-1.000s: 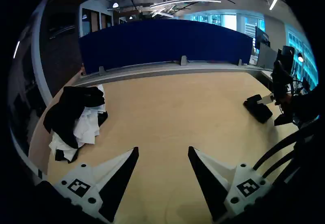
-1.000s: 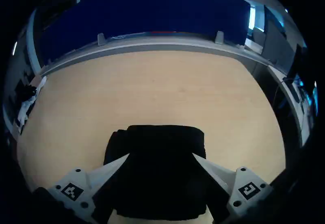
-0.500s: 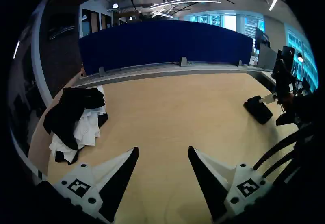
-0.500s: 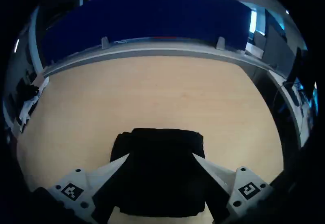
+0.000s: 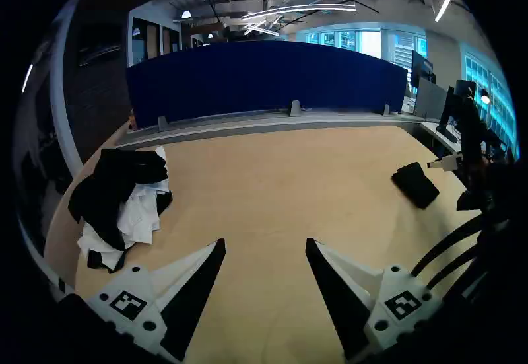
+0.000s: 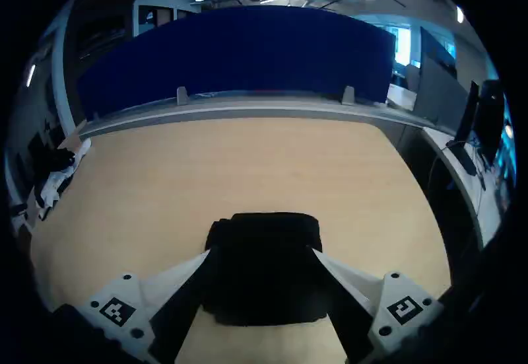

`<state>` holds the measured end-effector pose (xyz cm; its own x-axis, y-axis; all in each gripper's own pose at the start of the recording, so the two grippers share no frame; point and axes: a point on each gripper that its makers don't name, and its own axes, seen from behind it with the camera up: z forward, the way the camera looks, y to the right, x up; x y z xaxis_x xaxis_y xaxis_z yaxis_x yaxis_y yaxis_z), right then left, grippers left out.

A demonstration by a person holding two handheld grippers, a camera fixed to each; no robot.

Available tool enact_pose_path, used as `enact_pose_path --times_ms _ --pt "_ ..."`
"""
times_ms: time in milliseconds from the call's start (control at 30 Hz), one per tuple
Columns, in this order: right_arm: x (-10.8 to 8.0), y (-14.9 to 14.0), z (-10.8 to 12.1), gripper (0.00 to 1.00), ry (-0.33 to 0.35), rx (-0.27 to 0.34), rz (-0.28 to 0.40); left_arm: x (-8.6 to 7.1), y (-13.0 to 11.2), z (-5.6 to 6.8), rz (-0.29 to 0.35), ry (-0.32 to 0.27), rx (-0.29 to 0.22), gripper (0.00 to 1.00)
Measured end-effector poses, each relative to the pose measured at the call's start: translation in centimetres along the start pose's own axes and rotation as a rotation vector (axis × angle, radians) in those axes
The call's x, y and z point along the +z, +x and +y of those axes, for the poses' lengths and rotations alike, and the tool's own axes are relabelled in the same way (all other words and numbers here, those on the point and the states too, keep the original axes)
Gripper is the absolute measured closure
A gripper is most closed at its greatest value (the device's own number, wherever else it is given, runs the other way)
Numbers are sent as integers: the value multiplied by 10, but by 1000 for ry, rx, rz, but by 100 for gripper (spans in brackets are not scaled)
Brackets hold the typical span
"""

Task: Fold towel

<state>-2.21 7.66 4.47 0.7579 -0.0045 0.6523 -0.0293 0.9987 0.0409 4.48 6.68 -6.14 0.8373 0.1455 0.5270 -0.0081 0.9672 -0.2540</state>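
Right gripper view shows my right gripper (image 6: 260,253) wide open, one finger on each side of the folded black towel (image 6: 264,268). The towel lies flat on the bench (image 6: 231,166), toward its right edge. My left gripper (image 5: 264,240) is open too, over bare wood. A pile of black and white cloths (image 5: 122,209) sits at the bench's left edge.

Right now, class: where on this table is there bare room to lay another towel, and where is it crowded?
Free: the light wooden tabletop between the black-and-white cloth heap and the folded black towel. Crowded: around the heap.
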Motion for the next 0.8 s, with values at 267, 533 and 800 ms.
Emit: enact_pose_path --times_ms 267,533,800 --pt "-36 18 -21 0 7 44 146 1 3 -3 25 6 -21 10" --pt "-85 51 -40 0 7 118 369 1 17 -4 82 9 -42 10" --pt "-140 85 -59 0 -25 92 604 -3 40 -9 181 11 -97 10"
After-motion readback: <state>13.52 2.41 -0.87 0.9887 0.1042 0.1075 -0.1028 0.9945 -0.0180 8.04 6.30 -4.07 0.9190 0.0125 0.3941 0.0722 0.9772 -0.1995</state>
